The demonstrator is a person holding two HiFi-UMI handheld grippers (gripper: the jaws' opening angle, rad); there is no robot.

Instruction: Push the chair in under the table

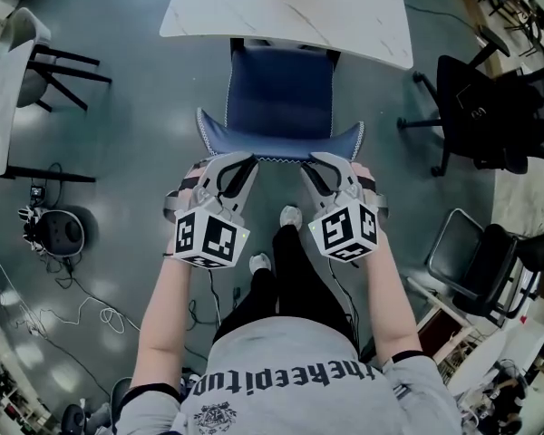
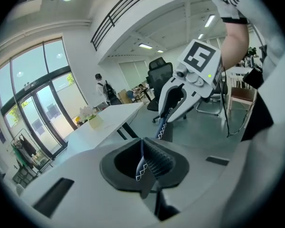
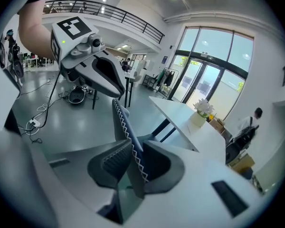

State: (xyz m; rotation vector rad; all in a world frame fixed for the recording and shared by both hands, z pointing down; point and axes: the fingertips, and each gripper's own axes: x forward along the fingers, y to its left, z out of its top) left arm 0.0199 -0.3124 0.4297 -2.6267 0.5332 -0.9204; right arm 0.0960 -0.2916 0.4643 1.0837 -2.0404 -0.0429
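The chair (image 1: 281, 93) has a dark blue seat, tucked partly under the white marble-patterned table (image 1: 344, 7). Its backrest (image 1: 276, 149) has a zigzag-stitched top edge that faces me. My left gripper (image 1: 240, 164) is shut on that edge near its left end; in the left gripper view the stitched rim (image 2: 141, 167) is pinched between the pads. My right gripper (image 1: 319, 166) grips the same edge further right. In the right gripper view the backrest (image 3: 126, 127) runs between the jaws with both pads against it. Each gripper view also shows the other gripper on the rim.
A black office chair (image 1: 490, 116) stands to the right of the table, with a folding chair (image 1: 476, 261) nearer me. At the left are another table (image 1: 0, 89), a round device (image 1: 59, 232) and loose cables (image 1: 72, 306). A flower vase (image 3: 202, 110) sits on the table. My feet (image 1: 290, 216) are just behind the chair.
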